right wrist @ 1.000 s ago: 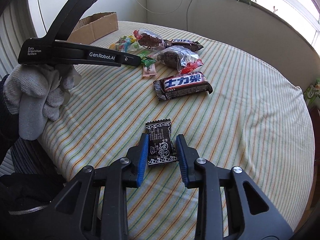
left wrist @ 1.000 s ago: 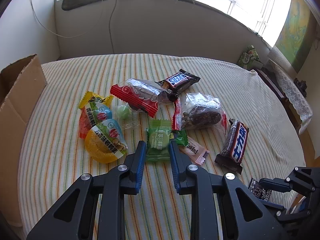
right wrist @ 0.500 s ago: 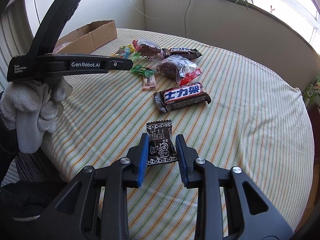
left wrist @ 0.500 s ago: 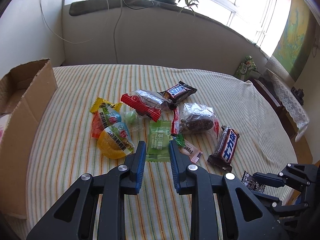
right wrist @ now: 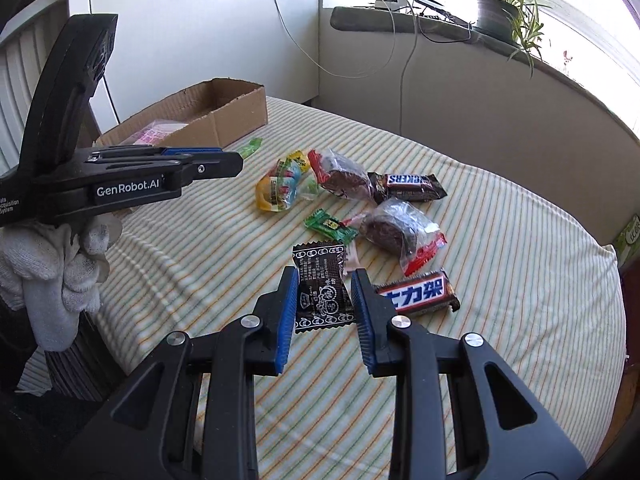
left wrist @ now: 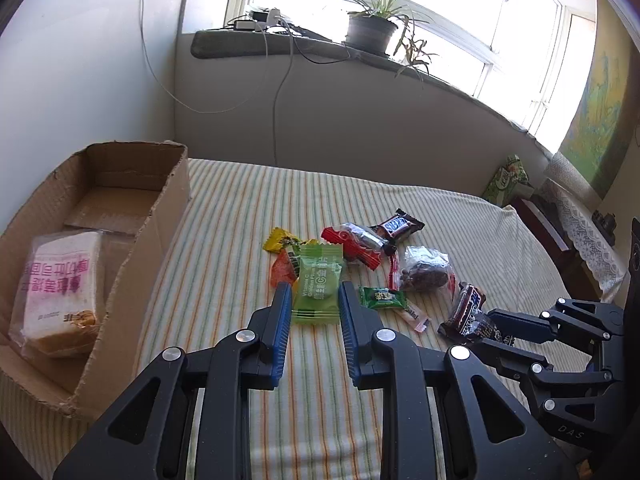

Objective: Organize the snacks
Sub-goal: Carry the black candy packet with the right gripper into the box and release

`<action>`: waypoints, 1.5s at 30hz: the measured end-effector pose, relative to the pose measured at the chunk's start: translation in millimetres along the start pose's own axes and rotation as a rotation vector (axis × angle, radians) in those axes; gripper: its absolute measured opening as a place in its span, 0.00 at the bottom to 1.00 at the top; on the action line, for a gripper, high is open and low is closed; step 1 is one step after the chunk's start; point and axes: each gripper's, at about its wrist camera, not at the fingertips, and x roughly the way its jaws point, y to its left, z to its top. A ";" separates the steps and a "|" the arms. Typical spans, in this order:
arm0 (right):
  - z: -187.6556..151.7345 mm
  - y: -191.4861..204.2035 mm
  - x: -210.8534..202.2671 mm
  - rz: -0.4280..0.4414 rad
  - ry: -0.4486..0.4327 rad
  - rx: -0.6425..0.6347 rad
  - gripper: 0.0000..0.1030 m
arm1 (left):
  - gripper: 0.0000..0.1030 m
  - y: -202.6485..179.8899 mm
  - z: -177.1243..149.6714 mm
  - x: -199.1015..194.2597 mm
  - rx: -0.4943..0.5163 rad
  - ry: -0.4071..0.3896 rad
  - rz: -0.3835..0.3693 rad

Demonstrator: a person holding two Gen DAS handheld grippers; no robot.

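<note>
Left gripper (left wrist: 312,300): its blue-padded fingers clamp a light green candy sachet (left wrist: 318,290) by its side edges, held clear above the striped tablecloth (left wrist: 224,240). Legible print on the sachet: "Vitamin C Golden Plum".

Right gripper (right wrist: 325,292): its fingers grip a small black candy wrapper with white print (right wrist: 322,286), lifted off the cloth; the white characters are too small to read.

The left gripper is held level in a white-gloved hand (right wrist: 60,260), its side panel marked "GenRobot.AI". It points toward the open brown cardboard box (left wrist: 132,240) at the left edge of the bed.

Inside the box lies a bagged white bread slice pack with pink lettering (left wrist: 60,284), the lettering upside down in the left wrist view.

The remaining snacks are clustered mid-bed:
- a brown bar labelled "SNICKERS" (right wrist: 408,186);
- a second brown bar with white Chinese characters (right wrist: 416,292), just beside the right gripper's finger;
- two clear bags with red ends holding dark pieces (right wrist: 396,228);
- a small dark green sachet (right wrist: 330,226);
- yellow and orange jelly packets (right wrist: 280,188).
</note>
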 end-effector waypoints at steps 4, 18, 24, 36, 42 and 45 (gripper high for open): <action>21.6 11.6 8.2 0.032 -0.024 -0.021 0.28 | 0.22 18.0 1.1 -14.5 -0.028 -0.028 0.032; 90.2 63.6 45.9 0.122 -0.065 -0.130 0.28 | 0.22 83.8 -2.3 -59.2 -0.114 -0.104 0.191; 112.8 85.6 67.2 0.166 -0.062 -0.155 0.28 | 0.22 111.2 -8.3 -74.6 -0.157 -0.122 0.253; 142.1 128.5 105.2 0.241 -0.042 -0.168 0.28 | 0.22 148.4 -14.3 -83.5 -0.214 -0.128 0.331; 146.8 142.3 121.2 0.261 -0.022 -0.176 0.28 | 0.22 152.3 -14.4 -84.0 -0.225 -0.126 0.337; 147.7 147.4 124.8 0.265 -0.017 -0.183 0.28 | 0.22 151.9 -13.8 -83.4 -0.223 -0.125 0.337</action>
